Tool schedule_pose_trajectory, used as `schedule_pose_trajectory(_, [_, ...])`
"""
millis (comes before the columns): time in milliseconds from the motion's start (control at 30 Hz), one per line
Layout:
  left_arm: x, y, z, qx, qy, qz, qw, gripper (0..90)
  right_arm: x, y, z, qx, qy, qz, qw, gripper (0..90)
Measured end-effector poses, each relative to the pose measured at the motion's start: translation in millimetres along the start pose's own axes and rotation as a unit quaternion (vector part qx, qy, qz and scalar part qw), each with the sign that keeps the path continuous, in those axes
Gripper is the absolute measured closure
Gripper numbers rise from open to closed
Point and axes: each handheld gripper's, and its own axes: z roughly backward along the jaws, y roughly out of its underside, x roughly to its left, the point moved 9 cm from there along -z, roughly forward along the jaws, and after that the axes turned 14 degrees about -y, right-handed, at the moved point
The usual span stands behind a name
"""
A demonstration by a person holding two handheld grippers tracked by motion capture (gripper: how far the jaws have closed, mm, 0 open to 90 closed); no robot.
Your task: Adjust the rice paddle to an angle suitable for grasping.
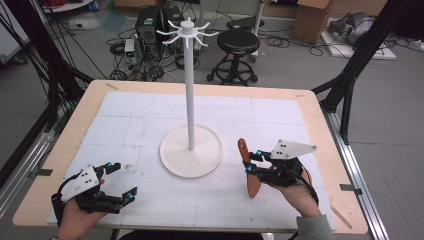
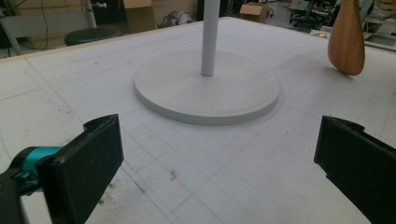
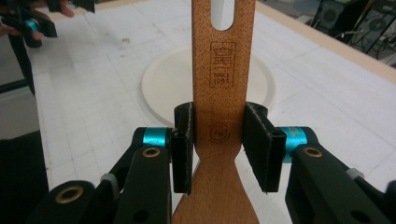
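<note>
The right tongs (image 1: 254,162) are closed on the handle of a wooden spatula (image 1: 248,170), one black jaw pressed against each narrow edge. In the high view the spatula stands roughly upright, tilted a little, near the right-hand part of the tabletop's (image 1: 320,125) near edge, just right of the round base of the white stand (image 1: 191,150). Its blade points down toward the white mat and its handle end rises above the tongs. Whether the blade touches the mat I cannot tell from there.

The right gripper view brings the grip up close: the right tongs (image 3: 219,144) clamp the wooden spatula (image 3: 223,93) just above where the handle widens into the blade, and it shows a slot at the handle's end and a stamped mark on the wood, neither readable from the high view. Beyond the handle lies the stand's base (image 3: 163,79).

The left tongs (image 1: 120,180) rest near the left-hand part of the tabletop's near edge, jaws wide apart and holding nothing. The left gripper view confirms this: between the spread left tongs (image 2: 215,154) lies only bare mat. It also shows the spatula's rounded blade (image 2: 346,42) hanging beyond the stand's base (image 2: 207,88), its tip seemingly close over the mat, a detail the other views hide.
</note>
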Motion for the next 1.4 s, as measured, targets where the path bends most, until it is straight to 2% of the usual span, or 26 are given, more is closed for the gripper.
schedule_pose_trajectory(133, [0.0,-0.1,0.0,0.0,0.0,0.0,1.0,1.8,2.6,-5.2,4.3,-0.016,-0.005,0.005,0.9998,64.8])
schedule_pose_trajectory(400, [0.1,0.1,-0.1,0.0,0.0,0.001,1.0,1.8,5.2,-7.3,6.8,-0.03,-0.022,0.014,0.9992,64.8])
schedule_pose_trajectory(800, [0.6,0.4,-0.5,0.001,0.0,-0.001,1.0,1.8,3.1,-7.6,10.5,-0.039,-0.019,0.014,0.999,64.8])
schedule_pose_trajectory(1067, [-0.1,0.5,0.2,0.001,0.0,0.0,1.0,1.8,0.8,-14.1,18.4,-0.067,-0.012,0.004,0.9977,64.8])
schedule_pose_trajectory(1400, [-0.8,0.9,0.5,0.002,0.002,0.001,1.0,1.8,0.8,-19.5,20.2,-0.083,-0.012,0.005,0.9965,64.8])
